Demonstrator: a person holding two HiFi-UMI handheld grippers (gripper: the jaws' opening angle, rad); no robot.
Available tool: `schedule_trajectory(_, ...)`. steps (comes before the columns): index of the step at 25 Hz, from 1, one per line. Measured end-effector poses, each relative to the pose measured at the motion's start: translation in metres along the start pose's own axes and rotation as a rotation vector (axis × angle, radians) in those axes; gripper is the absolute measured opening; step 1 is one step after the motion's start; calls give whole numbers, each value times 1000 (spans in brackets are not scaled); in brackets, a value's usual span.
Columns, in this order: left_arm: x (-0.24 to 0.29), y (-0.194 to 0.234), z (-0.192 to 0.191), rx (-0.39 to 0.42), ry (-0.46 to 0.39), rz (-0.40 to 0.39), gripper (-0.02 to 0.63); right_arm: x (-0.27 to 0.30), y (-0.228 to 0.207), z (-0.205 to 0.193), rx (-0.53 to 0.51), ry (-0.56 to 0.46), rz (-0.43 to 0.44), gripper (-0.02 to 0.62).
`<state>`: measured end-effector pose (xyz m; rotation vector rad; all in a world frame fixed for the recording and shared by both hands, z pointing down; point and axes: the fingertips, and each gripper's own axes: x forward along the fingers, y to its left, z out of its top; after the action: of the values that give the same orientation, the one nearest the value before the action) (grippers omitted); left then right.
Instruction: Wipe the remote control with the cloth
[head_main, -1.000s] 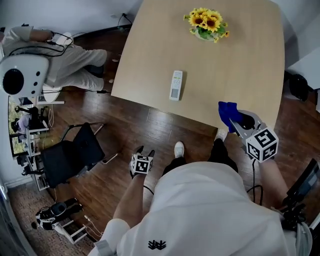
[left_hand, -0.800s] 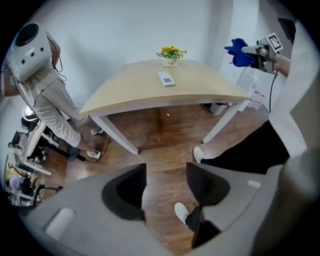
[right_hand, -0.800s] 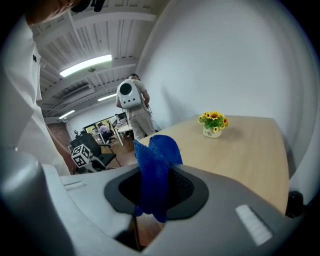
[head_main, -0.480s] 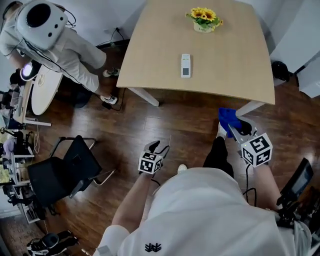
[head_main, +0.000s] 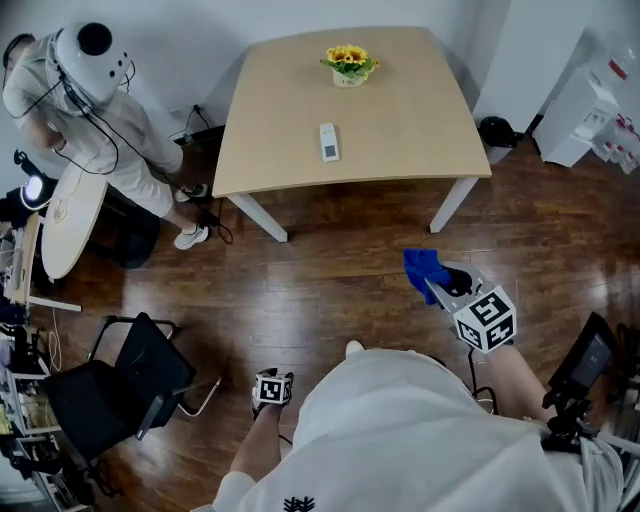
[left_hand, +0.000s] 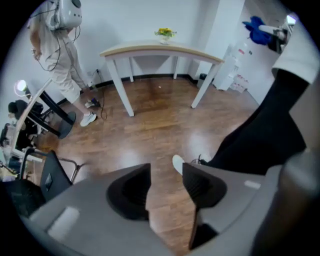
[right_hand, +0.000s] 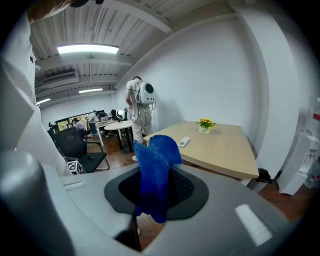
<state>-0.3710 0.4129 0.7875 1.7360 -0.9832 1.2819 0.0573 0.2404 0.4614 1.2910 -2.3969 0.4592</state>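
"One remote control (head_main: 329, 141). Where does it lie?"

"Flat on the pale wooden table (head_main: 410, 130), well apart from both grippers, with a pot of sunflowers (head_main: 348, 63) behind it. Its print is too small to read."

"And the cloth?"

"The blue cloth (right_hand: 155, 170) is clamped between the jaws of the right gripper (head_main: 440, 285), out over the wooden floor (head_main: 330, 270) short of the table."

"The other tool?"

"The left gripper (left_hand: 166, 186) hangs low beside the person's leg and points at the floor. Its jaws have just been closing and stand drawn together, with only floorboards between them. Each cube bears black-and-white square markers."
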Motion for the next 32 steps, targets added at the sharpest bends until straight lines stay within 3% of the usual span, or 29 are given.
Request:
schedule_trajectory(2, -4, -3, -8, -33, 8, 4, 218, -13, -5, 12, -20, -20, -19, 86)
schedule_trajectory(5, -18, -22, 24, -43, -79, -8, 218, -24, -10, 29, -51, -47, -29, 86)
schedule_trajectory(9, -18, -70, 71, 105, -113, -33, 218, -50, -20, 31, -49, -55, -51, 86)
schedule_trajectory(14, -11, -115, 90, 214, -160, -72, 218, -82, -8, 7, -48, -62, -60, 86)
schedule_trajectory(19, -7, -126, 77, 304, -100, -70, 218, -93, 0, 5, -35, -61, -52, 86)
schedule_trajectory(24, -10, -116, 54, 316, -31, -63, 218, -93, 2, 6, -31, -62, -45, 85)
schedule_trajectory(32, -1, -119, 50, 334, -4, -85, 218, -90, 9, 0, -39, -52, -32, 86)
